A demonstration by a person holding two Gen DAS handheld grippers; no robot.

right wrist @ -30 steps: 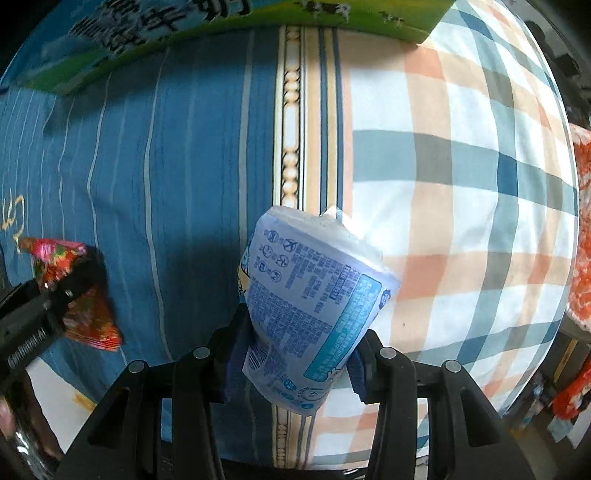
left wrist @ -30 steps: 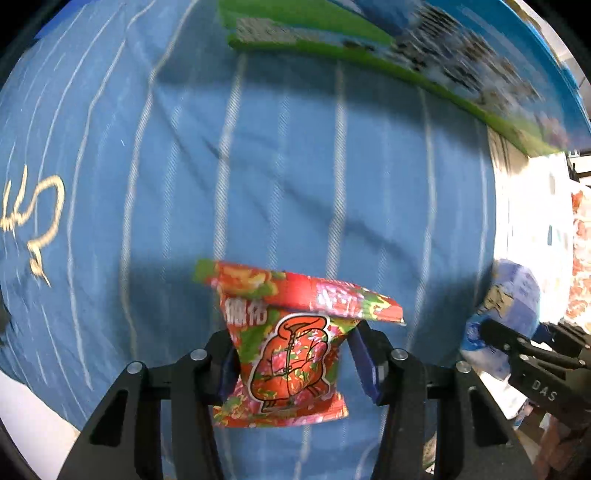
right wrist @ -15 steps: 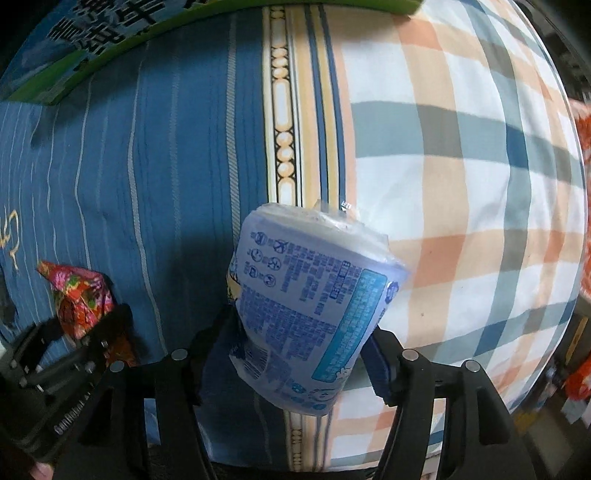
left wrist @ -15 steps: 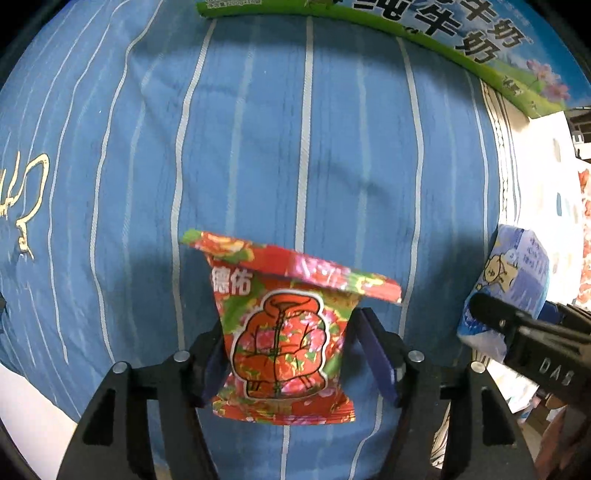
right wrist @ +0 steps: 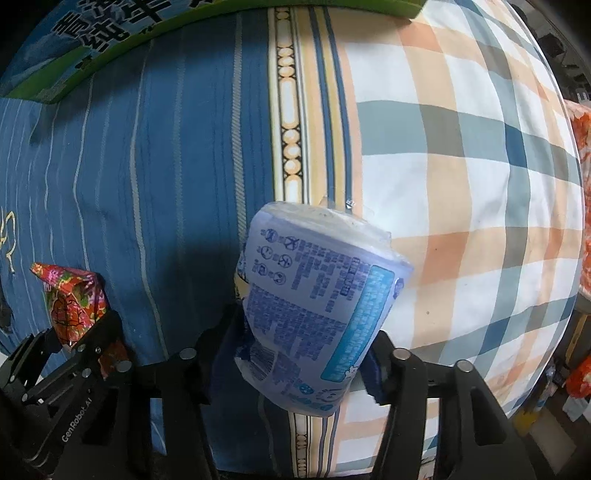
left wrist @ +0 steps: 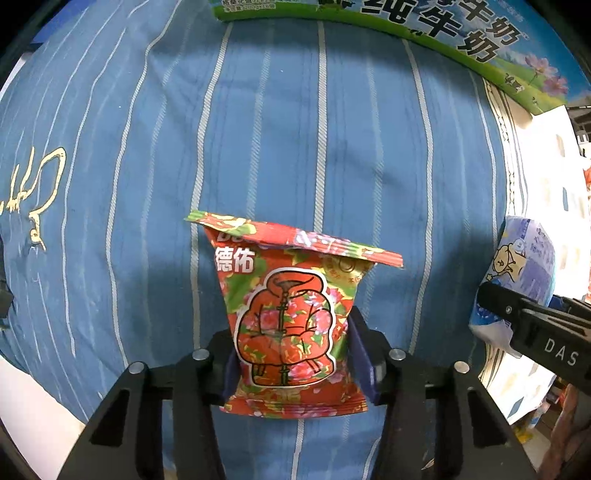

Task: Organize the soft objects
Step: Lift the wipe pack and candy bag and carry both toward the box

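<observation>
**Right now: one soft pack in each hand, both up off the bed**

Right now my left tongs (left wrist: 291, 363) are closed on the red flowered packet (left wrist: 290, 317), pads squeezing its lower half so its sides pinch inward, with the folded top seam sticking up free. My right tongs (right wrist: 301, 352) are closed on the pale blue tissue pack (right wrist: 314, 314), which leans to the right in the grip. Both packs hang above the bed: the red one over the blue striped cover (left wrist: 295, 129), the blue one roughly over the ornate border where stripes meet the checked sheet (right wrist: 461, 147). A green and blue milk carton box (left wrist: 443, 33) lies along the far edge.

I judge this to be the carrying step, with placing yet to come; where each pack belongs I cannot tell from here. To do it well, I would keep the squeeze just firm enough, since both packs give and could slip or crumple. I would straighten the tilted tissue pack before lowering it, bring each one down until it rests on the surface, then open, keeping the two tongs apart so they do not knock.
</observation>
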